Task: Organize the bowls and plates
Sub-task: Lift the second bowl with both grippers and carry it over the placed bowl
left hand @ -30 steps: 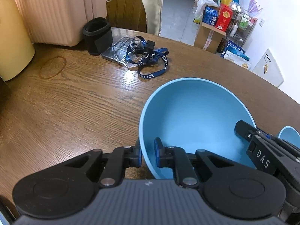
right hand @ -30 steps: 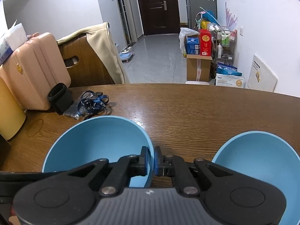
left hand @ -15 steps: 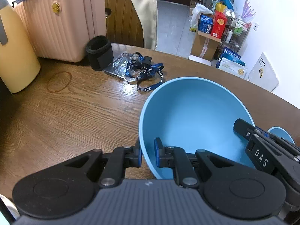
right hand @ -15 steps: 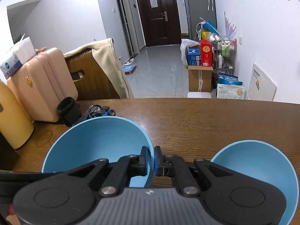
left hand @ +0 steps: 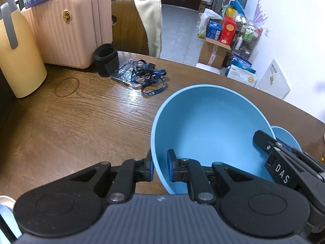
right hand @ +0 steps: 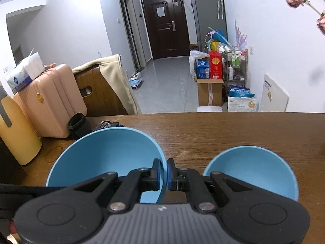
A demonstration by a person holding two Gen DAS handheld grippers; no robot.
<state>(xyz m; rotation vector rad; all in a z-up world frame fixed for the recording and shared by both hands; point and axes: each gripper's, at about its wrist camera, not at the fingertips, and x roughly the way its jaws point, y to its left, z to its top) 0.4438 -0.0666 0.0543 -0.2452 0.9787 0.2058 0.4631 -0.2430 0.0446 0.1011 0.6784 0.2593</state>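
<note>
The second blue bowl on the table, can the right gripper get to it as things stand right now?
Probably not yet. The right gripper is shut on the rim of the large blue bowl, so it has no free jaws. The second blue bowl sits close beside it with nothing on top.

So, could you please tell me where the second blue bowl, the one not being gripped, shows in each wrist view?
Left wrist: second blue bowl, a sliver at right, behind the held bowl.
Right wrist: lower right, on the table.
Shared landmark: black cup.
</note>
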